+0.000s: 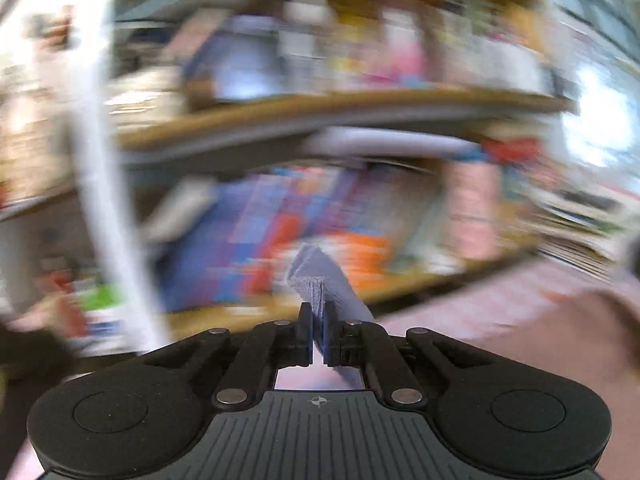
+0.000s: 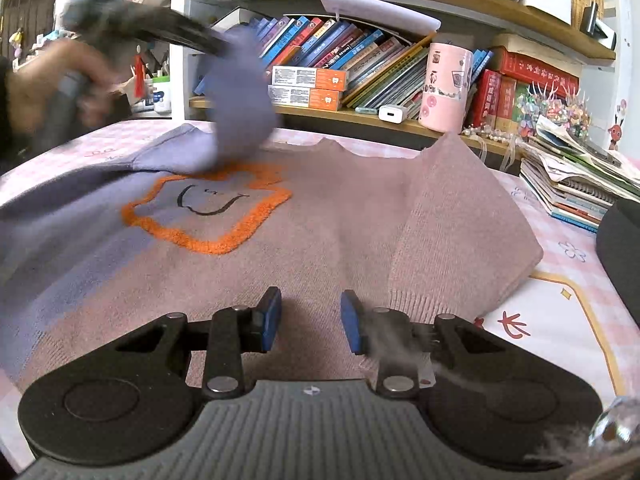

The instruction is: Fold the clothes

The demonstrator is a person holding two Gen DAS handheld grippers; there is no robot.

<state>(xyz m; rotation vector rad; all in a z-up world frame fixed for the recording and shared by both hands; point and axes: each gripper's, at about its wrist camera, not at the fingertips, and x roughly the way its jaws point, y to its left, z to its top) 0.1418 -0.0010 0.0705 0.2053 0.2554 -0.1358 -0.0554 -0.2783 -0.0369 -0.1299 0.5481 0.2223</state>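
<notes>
A sweater (image 2: 304, 216), mauve with a lavender left side and an orange flower outline (image 2: 208, 208) framing a drawn face, lies spread across a worktop covered by a pink checked cloth (image 2: 560, 248). At far left in the right wrist view, a blurred hand (image 2: 48, 84) grips the left gripper (image 2: 218, 46), whose jaws are clamped on the lavender sleeve (image 2: 240, 100), lifted above the sweater's upper left. In the left wrist view, the left gripper (image 1: 318, 320) shows the same pinch, a folded edge of lavender fabric (image 1: 320, 280) standing between the closed pads; everything beyond is smeared by motion blur. At centre, the right gripper (image 2: 310, 320) hangs low over the sweater's near hem, its blue-padded jaws apart with nothing between them. To their right, the mauve right sleeve (image 2: 460, 216) lies folded inward over the body. Behind the worktop, a wooden shelf (image 2: 360, 114) holds leaning books (image 2: 344, 56), 2 stacked orange-and-white boxes (image 2: 308, 88), a white charger (image 2: 394, 112) and a pink cylinder (image 2: 446, 84). At far right, a pile of notebooks and papers (image 2: 572, 184) sits on the cloth.
</notes>
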